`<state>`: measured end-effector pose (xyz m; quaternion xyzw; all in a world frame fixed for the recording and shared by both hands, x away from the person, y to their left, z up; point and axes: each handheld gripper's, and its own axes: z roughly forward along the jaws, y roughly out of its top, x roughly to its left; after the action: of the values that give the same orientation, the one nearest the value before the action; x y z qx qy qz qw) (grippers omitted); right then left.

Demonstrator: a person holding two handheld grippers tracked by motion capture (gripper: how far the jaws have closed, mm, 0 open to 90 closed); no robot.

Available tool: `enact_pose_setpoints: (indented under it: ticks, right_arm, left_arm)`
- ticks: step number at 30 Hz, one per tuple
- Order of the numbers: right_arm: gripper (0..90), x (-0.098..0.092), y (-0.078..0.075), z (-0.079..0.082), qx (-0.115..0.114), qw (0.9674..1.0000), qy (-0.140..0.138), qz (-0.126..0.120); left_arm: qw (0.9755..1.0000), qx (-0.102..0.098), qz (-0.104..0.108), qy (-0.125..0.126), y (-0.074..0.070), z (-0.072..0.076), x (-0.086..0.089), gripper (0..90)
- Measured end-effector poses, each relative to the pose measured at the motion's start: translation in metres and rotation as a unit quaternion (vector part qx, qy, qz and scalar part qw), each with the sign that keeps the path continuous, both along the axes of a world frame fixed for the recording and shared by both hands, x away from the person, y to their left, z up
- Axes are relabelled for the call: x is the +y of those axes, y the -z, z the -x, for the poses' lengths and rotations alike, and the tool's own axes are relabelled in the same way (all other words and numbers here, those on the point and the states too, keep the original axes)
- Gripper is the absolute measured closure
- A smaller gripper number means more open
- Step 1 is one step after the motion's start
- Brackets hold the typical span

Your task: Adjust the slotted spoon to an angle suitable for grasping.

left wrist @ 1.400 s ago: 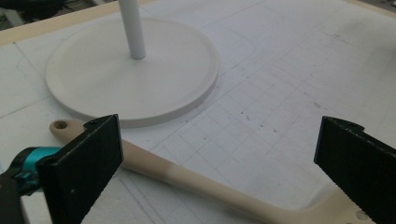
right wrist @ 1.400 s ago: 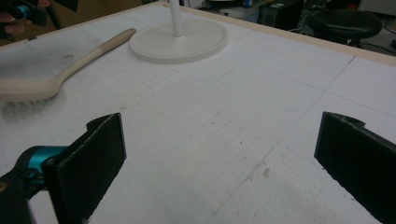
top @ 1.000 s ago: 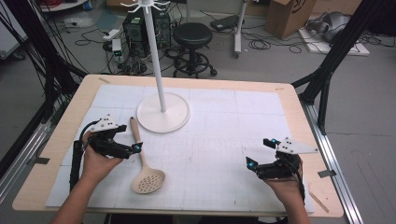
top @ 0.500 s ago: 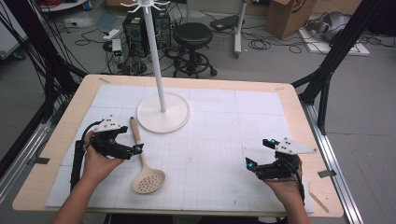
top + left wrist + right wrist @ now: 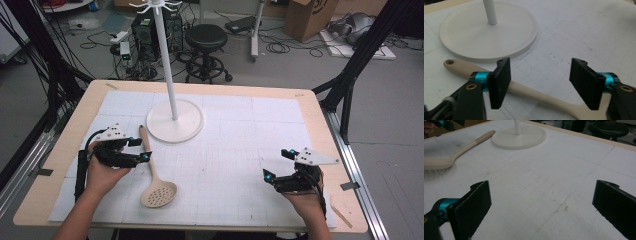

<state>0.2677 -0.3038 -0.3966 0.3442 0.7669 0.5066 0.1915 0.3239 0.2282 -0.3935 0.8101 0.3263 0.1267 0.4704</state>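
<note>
A pale wooden slotted spoon (image 5: 158, 194) lies on the white gridded mat, its handle pointing toward the stand. My left gripper (image 5: 142, 149) straddles the handle (image 5: 534, 93). Its jaws have just been closing, but both pads still stand apart from the wood. At the right of the table my right gripper (image 5: 276, 164) rests low over bare mat. In the right gripper view its jaws (image 5: 542, 192) are wide apart with nothing between them, and the spoon (image 5: 461, 147) lies far off at the left.
A white stand with a round base (image 5: 175, 122) and a tall pole (image 5: 167, 65) rises at the back centre, just beyond the spoon's handle end. The wooden table edge (image 5: 320, 125) frames the mat. A stool (image 5: 206, 37) and cables lie on the floor behind.
The left gripper's jaws look closer together around the spoon handle. Both hands and the spoon stay where they were.
</note>
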Motion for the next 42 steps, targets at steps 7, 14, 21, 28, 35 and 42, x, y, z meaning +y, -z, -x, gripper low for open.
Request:
enact_pose_setpoints:
  ticks: [7,14,21,28,35,42]
  right_arm:
    - [1.1,0.001,0.000,0.000,0.002,1.0000,0.001,0.001]
    - [1.1,0.003,0.001,-0.001,0.003,1.0000,-0.002,0.003]
    - [1.1,0.004,0.003,-0.001,0.007,1.0000,-0.002,0.005]
    - [1.1,0.006,0.004,-0.002,0.007,0.9999,-0.004,0.010]
    - [1.1,0.006,0.006,-0.003,0.010,0.9999,-0.004,0.013]
    - [1.1,0.006,0.007,-0.002,0.010,0.9998,-0.004,0.016]
  left_arm:
    - [0.9999,0.001,-0.001,0.011,-0.002,-0.002,-0.001,49.0]
    - [0.9999,0.001,-0.013,0.006,0.000,-0.006,-0.008,60.9]
    - [0.9997,0.008,-0.015,-0.016,0.003,-0.014,-0.005,76.2]
    - [0.9980,0.006,-0.060,-0.021,0.004,-0.030,-0.012,89.6]
    - [0.9945,0.020,-0.100,-0.021,0.012,-0.052,-0.026,89.7]
    - [0.9906,0.040,-0.128,-0.030,0.026,-0.059,-0.023,89.6]
